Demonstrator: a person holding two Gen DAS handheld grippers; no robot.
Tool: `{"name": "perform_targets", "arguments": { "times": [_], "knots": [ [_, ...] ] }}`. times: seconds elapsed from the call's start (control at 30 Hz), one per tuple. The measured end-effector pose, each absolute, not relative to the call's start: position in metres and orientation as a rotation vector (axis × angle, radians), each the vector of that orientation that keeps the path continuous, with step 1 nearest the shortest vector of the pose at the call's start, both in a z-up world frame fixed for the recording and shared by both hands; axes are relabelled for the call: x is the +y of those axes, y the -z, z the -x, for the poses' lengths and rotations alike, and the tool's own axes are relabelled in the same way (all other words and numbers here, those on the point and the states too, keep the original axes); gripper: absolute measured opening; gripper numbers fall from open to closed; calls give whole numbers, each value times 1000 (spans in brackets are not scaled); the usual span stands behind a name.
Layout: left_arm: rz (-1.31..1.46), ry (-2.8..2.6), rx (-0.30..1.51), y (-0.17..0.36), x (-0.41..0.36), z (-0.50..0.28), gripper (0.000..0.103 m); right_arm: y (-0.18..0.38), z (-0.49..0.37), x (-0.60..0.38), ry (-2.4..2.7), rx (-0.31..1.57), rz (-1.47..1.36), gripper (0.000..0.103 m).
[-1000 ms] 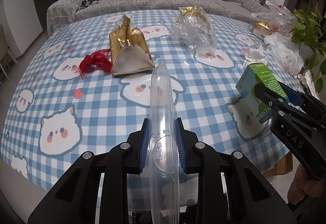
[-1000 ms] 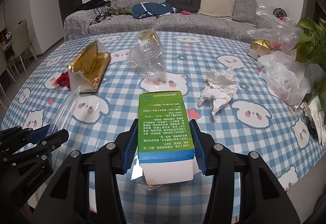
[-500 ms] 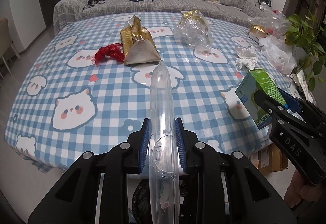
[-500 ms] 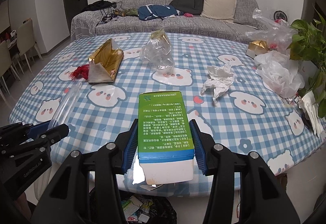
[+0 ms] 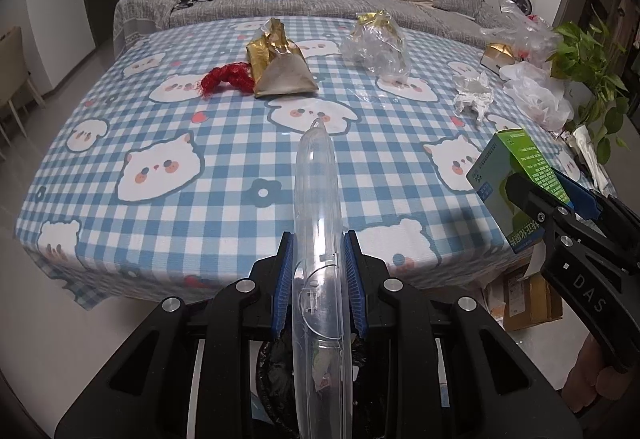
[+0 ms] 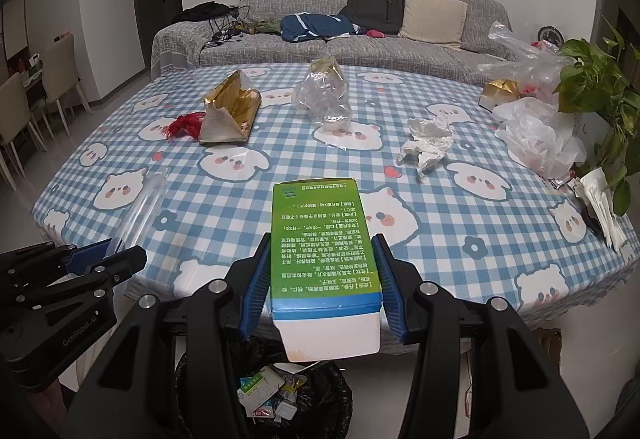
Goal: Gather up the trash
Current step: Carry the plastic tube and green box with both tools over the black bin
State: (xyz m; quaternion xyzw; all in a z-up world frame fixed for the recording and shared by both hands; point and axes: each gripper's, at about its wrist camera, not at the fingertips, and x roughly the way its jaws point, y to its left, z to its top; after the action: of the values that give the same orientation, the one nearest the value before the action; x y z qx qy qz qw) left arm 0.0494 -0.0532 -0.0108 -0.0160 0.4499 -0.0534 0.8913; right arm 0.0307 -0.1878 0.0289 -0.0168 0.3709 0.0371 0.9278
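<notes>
Your left gripper (image 5: 318, 279) is matte black plastic, built from two angular linkage arms with triangular cut-outs. Each arm carries two round silver screw heads. The inner pads (image 5: 282, 281) are ribbed and blue.

Your right gripper (image 6: 322, 279) has the same build: black arms, silver screws, blue ribbed pads (image 6: 256, 285).

In the left wrist view, the right gripper's side shows white lettering "DAS" and small silver fasteners. In the right wrist view, the left gripper's side reads "GenRobot.AI" in pale lettering.

Part of your hand (image 5: 596, 379) shows beneath the right gripper's body; no sleeve is visible there.
</notes>
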Motion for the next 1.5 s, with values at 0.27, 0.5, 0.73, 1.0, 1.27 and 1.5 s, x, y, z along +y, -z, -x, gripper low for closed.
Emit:
{"name": "perform_targets", "arguments": {
  "times": [0.27, 0.5, 0.73, 1.0, 1.27, 1.5],
  "knots": [
    [35, 110, 941, 20, -53, -21, 25, -24, -3, -184, -94, 760, 29, 46],
    [54, 101, 946, 26, -46, -3, 25, -17, 18, -190, -99, 765, 16, 46],
    [80, 88, 948, 38, -37, 17, 25, -3, 35, -190, -104, 776, 5, 46],
    [116, 57, 981, 77, -17, 29, 25, 24, 47, -176, -114, 815, 6, 46],
    [115, 44, 1010, 117, -1, 42, 25, 62, 57, -156, -128, 871, 18, 46],
    [119, 36, 1024, 145, 4, 45, 25, 105, 60, -138, -136, 933, 16, 46]
  ]
}}
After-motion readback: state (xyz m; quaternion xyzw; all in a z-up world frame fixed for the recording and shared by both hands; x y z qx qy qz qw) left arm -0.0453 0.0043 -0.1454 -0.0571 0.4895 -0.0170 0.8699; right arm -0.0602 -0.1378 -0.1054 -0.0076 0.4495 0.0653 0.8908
